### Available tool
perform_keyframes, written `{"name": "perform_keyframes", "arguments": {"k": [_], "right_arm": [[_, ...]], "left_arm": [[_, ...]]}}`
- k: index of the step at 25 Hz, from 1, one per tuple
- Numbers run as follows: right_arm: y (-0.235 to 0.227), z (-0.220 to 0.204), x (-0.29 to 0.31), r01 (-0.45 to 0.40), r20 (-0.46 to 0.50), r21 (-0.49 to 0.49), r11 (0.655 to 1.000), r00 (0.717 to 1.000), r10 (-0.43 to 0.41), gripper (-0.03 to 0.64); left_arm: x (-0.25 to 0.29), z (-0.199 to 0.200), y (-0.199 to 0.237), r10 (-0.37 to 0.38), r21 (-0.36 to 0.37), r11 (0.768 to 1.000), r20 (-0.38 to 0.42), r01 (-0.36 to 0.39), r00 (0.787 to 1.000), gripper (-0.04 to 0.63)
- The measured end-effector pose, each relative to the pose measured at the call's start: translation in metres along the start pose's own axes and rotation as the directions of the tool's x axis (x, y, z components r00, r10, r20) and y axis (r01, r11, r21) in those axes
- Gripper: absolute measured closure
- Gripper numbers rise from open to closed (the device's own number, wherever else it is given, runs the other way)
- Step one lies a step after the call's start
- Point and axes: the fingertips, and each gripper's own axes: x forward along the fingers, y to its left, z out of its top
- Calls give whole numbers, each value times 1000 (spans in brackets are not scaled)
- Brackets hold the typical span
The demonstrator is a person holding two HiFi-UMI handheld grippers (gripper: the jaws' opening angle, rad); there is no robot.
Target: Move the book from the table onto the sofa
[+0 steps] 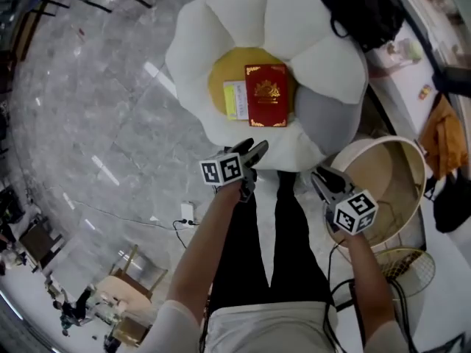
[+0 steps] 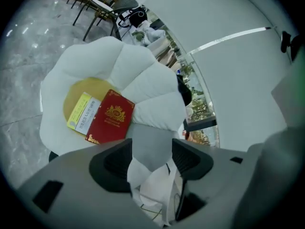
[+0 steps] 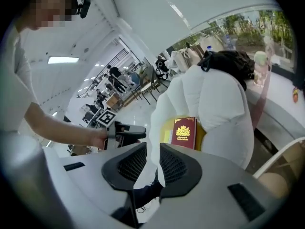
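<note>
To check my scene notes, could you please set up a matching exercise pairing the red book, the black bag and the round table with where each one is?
Things:
1 red book
2 black bag
3 round table

Places:
A at the far edge of the sofa
B beside the right gripper
C on the sofa's yellow centre

Pairs: 1-C; 2-A; 3-B

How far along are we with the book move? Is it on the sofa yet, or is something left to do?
Done: the red hardcover book lies flat on the yellow centre of the white flower-shaped sofa, next to a yellow-and-white booklet. In hand: nothing. The left gripper and right gripper are open, empty and clear of the book. Left: nothing visible for this task.
</note>
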Motion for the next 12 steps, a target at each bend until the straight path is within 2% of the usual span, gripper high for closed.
{"name": "perform_keyframes", "arguments": {"k": [4, 8, 12], "right_arm": [[22, 27, -50, 16, 20, -40, 999, 1000, -15, 541], [45, 51, -104, 2, 61, -39, 999, 998, 1, 559], [68, 62, -148, -14, 75, -49, 999, 997, 18, 565]], "left_arm": [[-49, 10, -64, -44, 56, 998, 70, 40, 997, 370], [-95, 2, -132, -95, 87, 993, 130, 84, 987, 420], [-142, -10, -187, -103, 123, 989, 190, 80, 976, 462]]}}
